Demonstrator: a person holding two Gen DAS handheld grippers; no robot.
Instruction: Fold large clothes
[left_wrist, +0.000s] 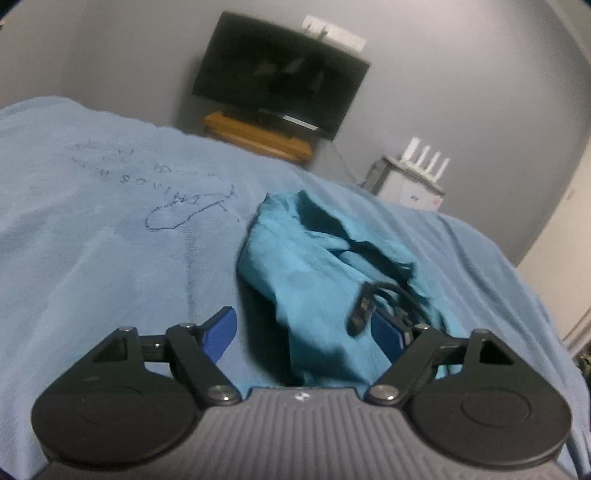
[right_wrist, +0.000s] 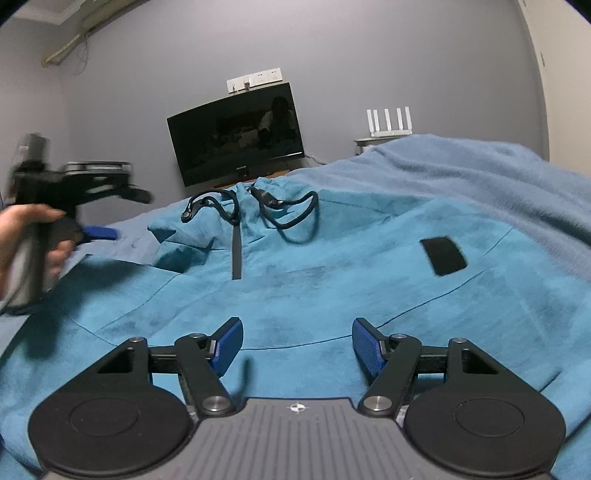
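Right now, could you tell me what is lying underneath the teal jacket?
The teal jacket lies spread on a light blue blanket, which shows around its edges. Whatever lies under the jacket's middle, and under the blanket itself, is covered and cannot be seen.

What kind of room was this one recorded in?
Probably a bedroom: a bed under a light blue blanket, a dark television on a wooden stand, and a white router by the grey wall.
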